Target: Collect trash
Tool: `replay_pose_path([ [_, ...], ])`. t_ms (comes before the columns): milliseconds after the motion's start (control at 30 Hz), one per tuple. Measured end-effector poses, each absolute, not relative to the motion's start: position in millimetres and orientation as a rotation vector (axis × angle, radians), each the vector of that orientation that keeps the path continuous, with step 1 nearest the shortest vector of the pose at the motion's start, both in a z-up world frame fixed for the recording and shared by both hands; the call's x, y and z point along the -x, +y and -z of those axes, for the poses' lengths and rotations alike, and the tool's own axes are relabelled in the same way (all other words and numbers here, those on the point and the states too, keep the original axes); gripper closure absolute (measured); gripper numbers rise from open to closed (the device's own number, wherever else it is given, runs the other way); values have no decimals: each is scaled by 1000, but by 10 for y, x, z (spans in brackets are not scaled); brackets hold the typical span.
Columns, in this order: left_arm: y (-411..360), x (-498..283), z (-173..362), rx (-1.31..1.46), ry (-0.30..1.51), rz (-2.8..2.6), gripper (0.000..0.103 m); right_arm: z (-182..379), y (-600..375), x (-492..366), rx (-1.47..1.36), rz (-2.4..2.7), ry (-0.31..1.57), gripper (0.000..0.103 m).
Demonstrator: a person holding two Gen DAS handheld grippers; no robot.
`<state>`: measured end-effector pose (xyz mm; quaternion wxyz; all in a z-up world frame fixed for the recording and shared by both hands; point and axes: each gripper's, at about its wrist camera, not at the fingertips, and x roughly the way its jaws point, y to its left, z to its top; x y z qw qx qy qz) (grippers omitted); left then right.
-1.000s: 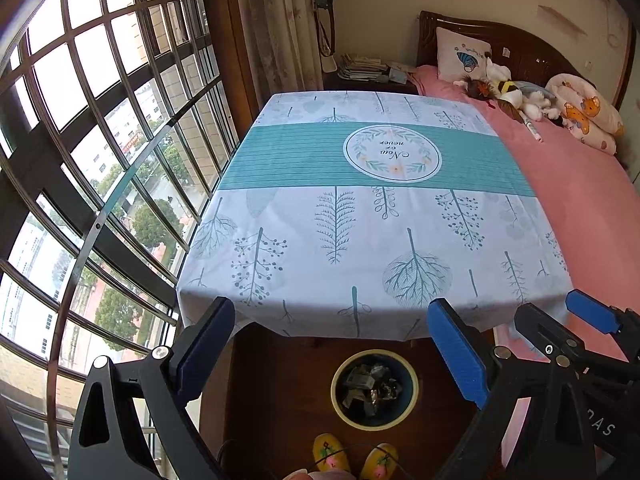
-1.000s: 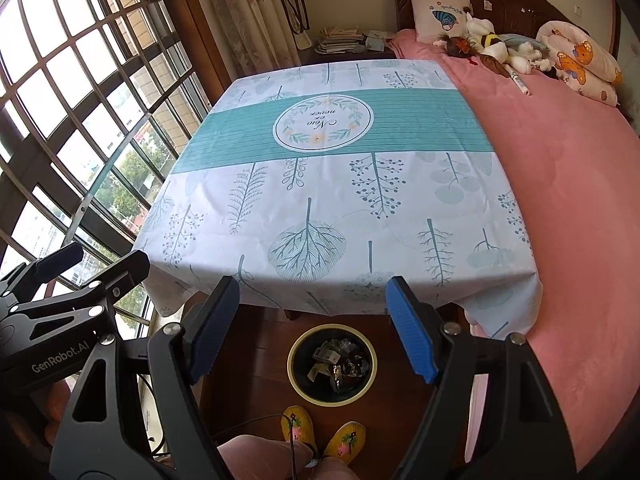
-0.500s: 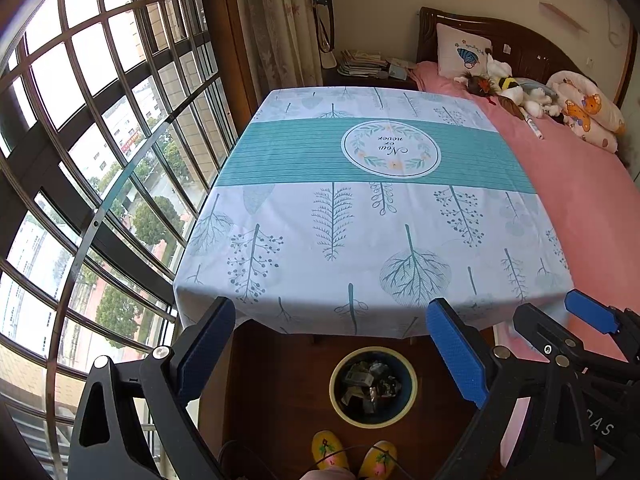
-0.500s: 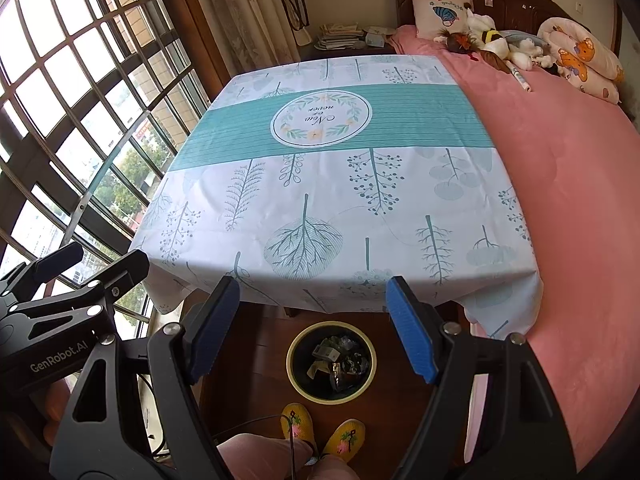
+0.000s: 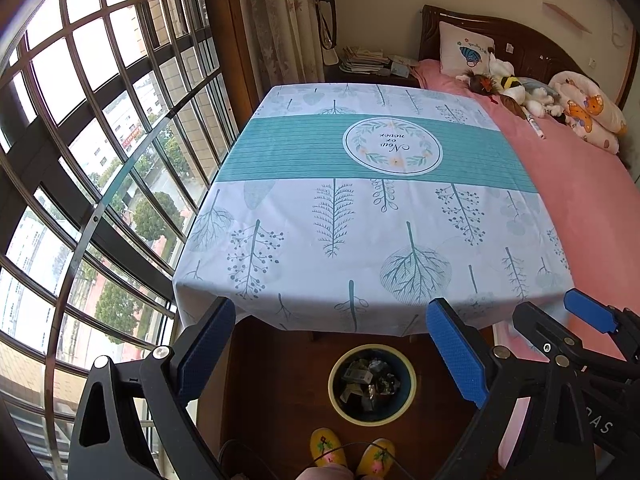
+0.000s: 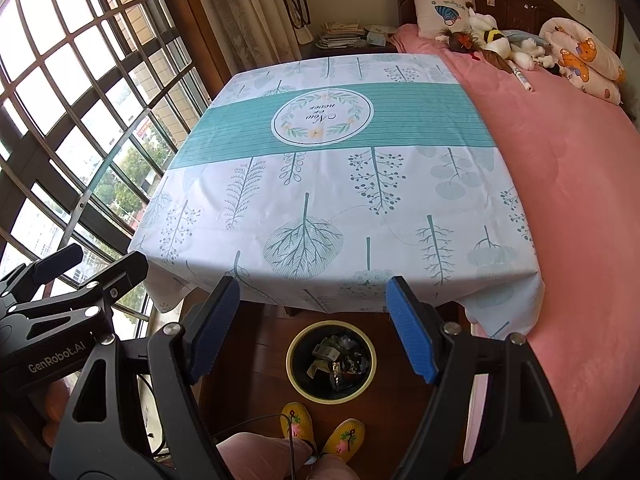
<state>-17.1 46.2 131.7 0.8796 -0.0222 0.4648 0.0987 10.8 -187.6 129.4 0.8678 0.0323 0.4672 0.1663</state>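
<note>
A round yellow-rimmed trash bin [image 5: 372,384] [image 6: 331,361] stands on the wooden floor under the table's near edge, holding several crumpled wrappers. The table wears a white and teal tablecloth [image 5: 360,216] [image 6: 328,184] with a leaf print; I see no trash on it. My left gripper [image 5: 332,344] hangs open above the bin, nothing between its blue pads. My right gripper [image 6: 312,320] is open too, held over the same bin. Each gripper shows at the other view's edge.
A barred window [image 5: 100,140] runs along the left. A pink bed [image 6: 560,184] with a pillow and soft toys [image 5: 516,90] lies on the right. The person's yellow slippers [image 6: 320,430] stand just before the bin. A nightstand with papers [image 5: 366,60] sits at the back.
Both views have shifted slightly, as if the grippers pulled back and rose a little. Both stay open and empty, and nothing on the table or in the bin has moved.
</note>
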Motion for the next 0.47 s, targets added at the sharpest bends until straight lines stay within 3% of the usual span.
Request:
replay_pose_path([
  [467, 450, 198, -1268, 53, 977, -210, 6, -1282, -1874, -108, -68, -347, 979, 29],
])
